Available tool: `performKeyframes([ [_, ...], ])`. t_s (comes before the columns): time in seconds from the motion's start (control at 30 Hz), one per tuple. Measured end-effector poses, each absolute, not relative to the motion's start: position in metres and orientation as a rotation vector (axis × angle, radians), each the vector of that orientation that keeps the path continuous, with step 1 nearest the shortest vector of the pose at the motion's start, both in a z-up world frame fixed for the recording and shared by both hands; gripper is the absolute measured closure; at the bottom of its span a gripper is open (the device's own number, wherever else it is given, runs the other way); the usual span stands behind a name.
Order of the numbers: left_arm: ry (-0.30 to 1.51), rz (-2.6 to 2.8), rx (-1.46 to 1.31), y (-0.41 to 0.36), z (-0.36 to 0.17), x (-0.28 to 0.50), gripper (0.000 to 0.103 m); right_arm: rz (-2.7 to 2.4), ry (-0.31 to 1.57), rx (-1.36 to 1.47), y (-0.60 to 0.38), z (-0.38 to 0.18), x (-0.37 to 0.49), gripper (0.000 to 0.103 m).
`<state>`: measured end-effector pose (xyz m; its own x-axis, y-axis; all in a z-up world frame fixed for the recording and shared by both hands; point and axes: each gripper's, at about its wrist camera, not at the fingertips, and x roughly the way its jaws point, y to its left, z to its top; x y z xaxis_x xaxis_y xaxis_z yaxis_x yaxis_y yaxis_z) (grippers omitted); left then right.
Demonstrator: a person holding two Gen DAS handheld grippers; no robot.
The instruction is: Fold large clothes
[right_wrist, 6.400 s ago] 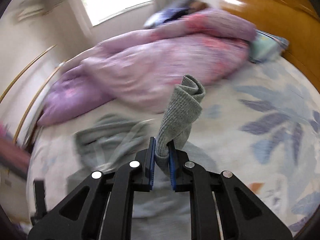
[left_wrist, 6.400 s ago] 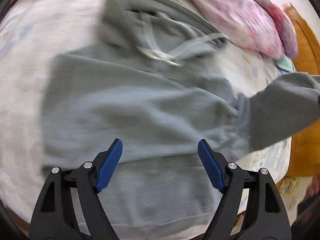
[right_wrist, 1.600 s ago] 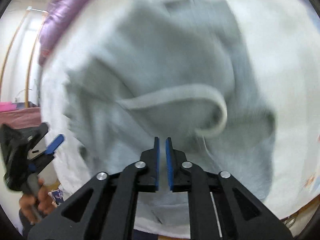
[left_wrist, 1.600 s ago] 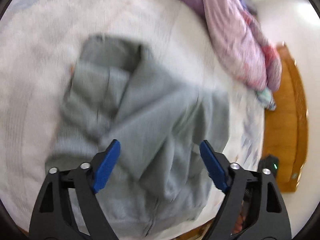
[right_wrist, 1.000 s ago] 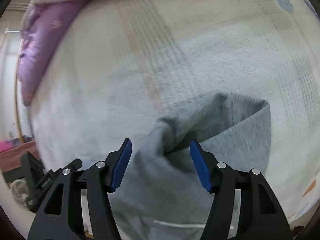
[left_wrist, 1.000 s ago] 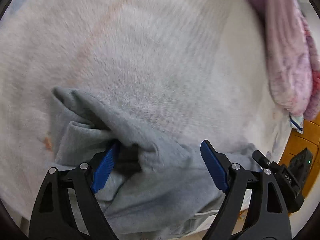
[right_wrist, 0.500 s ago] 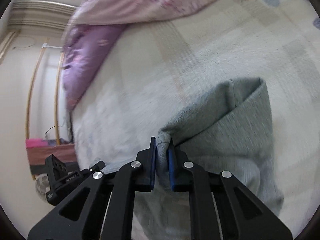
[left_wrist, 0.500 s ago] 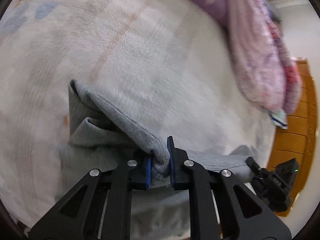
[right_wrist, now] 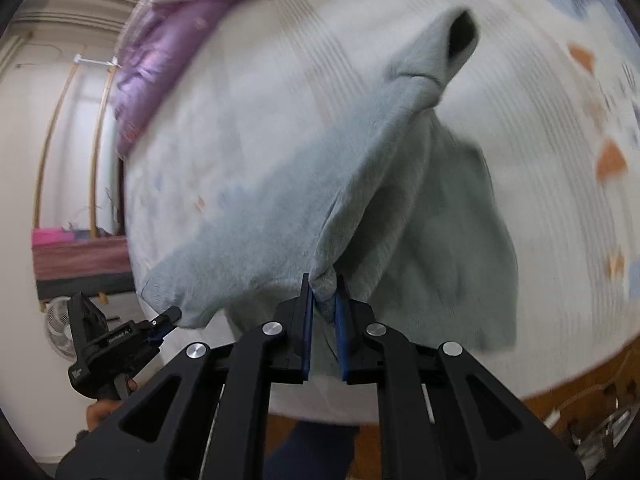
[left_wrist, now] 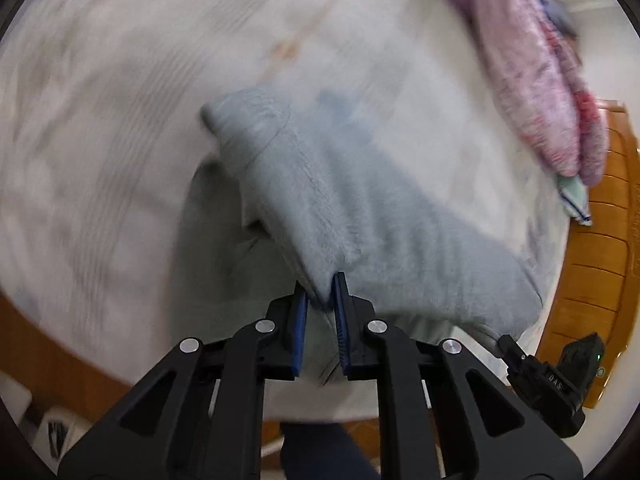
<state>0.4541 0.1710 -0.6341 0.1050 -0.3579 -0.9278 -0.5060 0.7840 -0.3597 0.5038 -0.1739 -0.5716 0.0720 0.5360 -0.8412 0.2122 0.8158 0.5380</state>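
Hoodie now lifted, both tools clamped

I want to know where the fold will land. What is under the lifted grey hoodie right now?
Under the lifted layer of the grey hoodie lies its own lower layer, spread on the pale bedsheet. Whatever sits beneath that lower layer is covered.

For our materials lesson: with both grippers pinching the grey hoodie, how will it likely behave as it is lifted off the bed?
Probably floppy: the grey hoodie sags between the left gripper and right gripper. The sleeve trails loose, so it may swing. Its fleecy fabric bunches in the jaws, so slipping seems unlikely.
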Motion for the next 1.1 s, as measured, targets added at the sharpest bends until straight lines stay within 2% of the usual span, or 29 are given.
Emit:
performKeyframes([
  [0.37, 1.648, 0.177, -0.693, 0.170, -0.689, 0.361, 0.091, 0.131, 1.684, 0.661, -0.182, -0.644, 0.424, 0.094],
  [0.5, 1.553, 0.115, -0.783, 0.175, -0.687, 0.354, 0.090, 0.110, 1.689, 0.668, -0.186, -0.655, 0.416, 0.094],
  [0.53, 1.528, 0.118, -0.803, 0.178, -0.686, 0.353, 0.081, 0.103, 1.688, 0.678, -0.188, -0.657, 0.417, 0.094],
  [0.57, 1.502, 0.125, -0.829, 0.181, -0.685, 0.354, 0.068, 0.100, 1.689, 0.682, -0.188, -0.658, 0.421, 0.094],
  [0.63, 1.439, 0.132, -0.874, 0.186, -0.682, 0.353, 0.051, 0.101, 1.692, 0.653, -0.185, -0.660, 0.427, 0.094],
  [0.73, 1.413, 0.140, -0.812, 0.188, -0.685, 0.358, 0.034, 0.097, 1.692, 0.630, -0.184, -0.661, 0.427, 0.094],
  [0.9, 1.529, 0.257, -0.722, 0.190, -0.713, 0.359, 0.032, 0.103, 1.693, 0.568, -0.177, -0.662, 0.420, 0.094],
  [1.0, 1.681, 0.266, -0.761, 0.188, -0.742, 0.345, 0.033, 0.098, 1.691, 0.572, -0.180, -0.666, 0.417, 0.094],
  [1.1, 1.656, 0.212, -0.735, 0.187, -0.728, 0.337, 0.032, 0.094, 1.695, 0.633, -0.183, -0.665, 0.419, 0.091],
])
